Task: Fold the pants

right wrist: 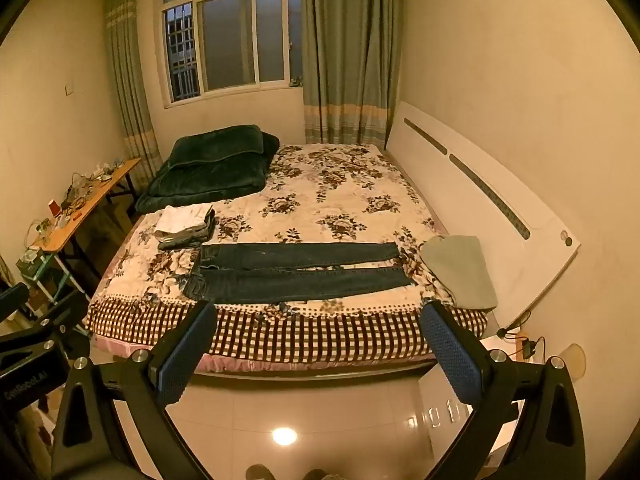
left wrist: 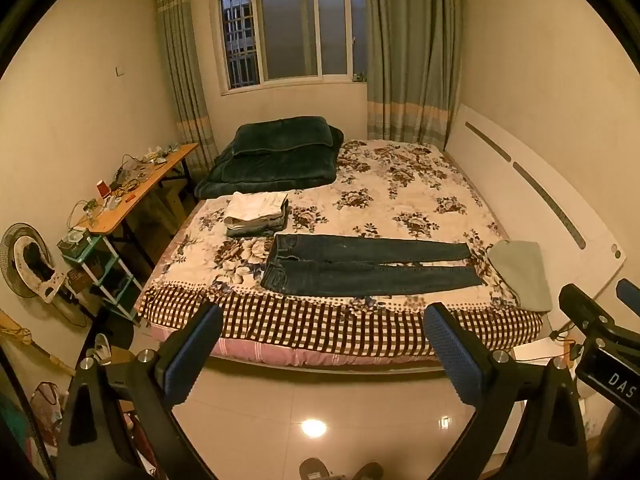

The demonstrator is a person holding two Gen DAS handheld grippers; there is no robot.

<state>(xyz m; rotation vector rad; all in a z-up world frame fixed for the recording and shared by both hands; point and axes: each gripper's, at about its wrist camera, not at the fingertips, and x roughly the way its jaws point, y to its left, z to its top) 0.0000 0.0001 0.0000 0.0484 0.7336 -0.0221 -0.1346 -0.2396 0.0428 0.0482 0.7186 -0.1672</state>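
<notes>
So far we have folded nothing: the jeans lie flat and full length near the bed's front edge, waistband left, legs side by side. Both our left gripper and right gripper hang wide apart, empty, well back over the floor. Possibly finished garments sit in the folded stack beside the waistband; a grey-green cloth crowds the cuffs.

Dark denim pants lie matt on floral cloth bedspread; floor tiles glossy.
</notes>
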